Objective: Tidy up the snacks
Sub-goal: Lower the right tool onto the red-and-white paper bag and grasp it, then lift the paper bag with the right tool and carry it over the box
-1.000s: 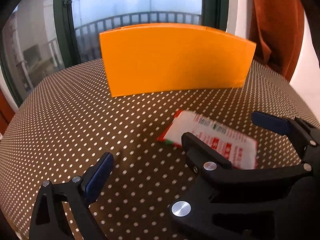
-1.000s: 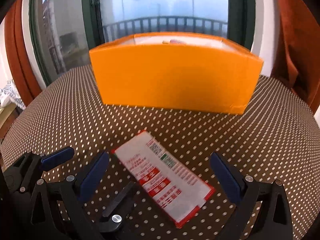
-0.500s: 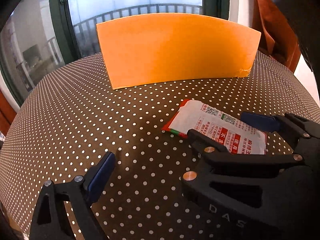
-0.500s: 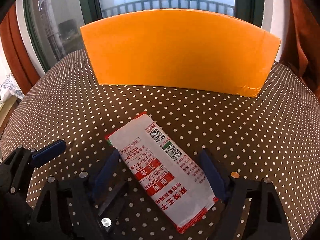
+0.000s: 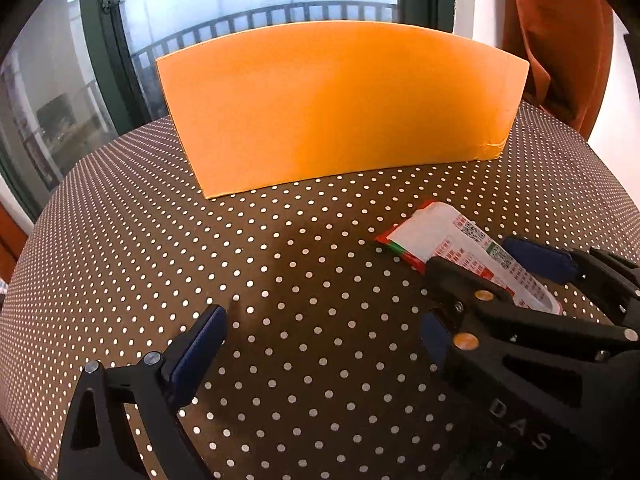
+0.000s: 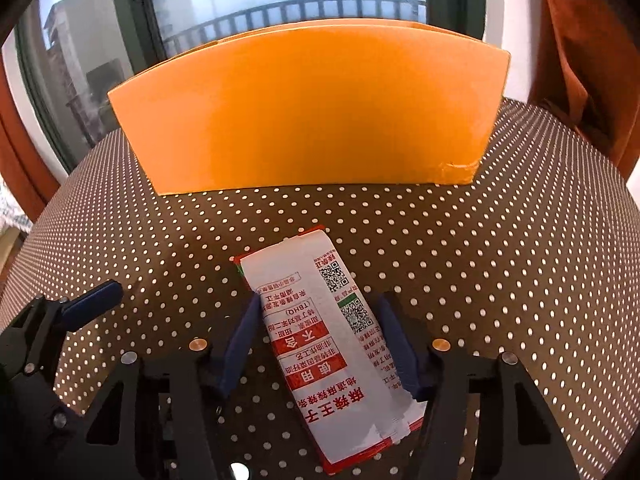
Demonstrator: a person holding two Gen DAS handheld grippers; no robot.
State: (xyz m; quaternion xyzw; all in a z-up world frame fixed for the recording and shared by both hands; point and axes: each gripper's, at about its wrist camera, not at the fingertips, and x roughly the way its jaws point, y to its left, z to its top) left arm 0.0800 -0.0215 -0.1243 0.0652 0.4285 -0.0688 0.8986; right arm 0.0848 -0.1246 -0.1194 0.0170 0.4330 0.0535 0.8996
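A white snack packet [image 6: 332, 344] with red edging, red Chinese print and two QR codes lies flat on the brown polka-dot tablecloth [image 6: 480, 248], in front of an orange cardboard box [image 6: 312, 112] that stands nearer the window. The right gripper [image 6: 320, 340] straddles the packet's middle, its blue pads [image 6: 240, 340] closed in against both long edges, pinching it. In the left wrist view the same packet [image 5: 444, 232] sits off to the right, well apart from the left gripper [image 5: 320, 340], whose fingers are spread wide above bare cloth [image 5: 280, 264].
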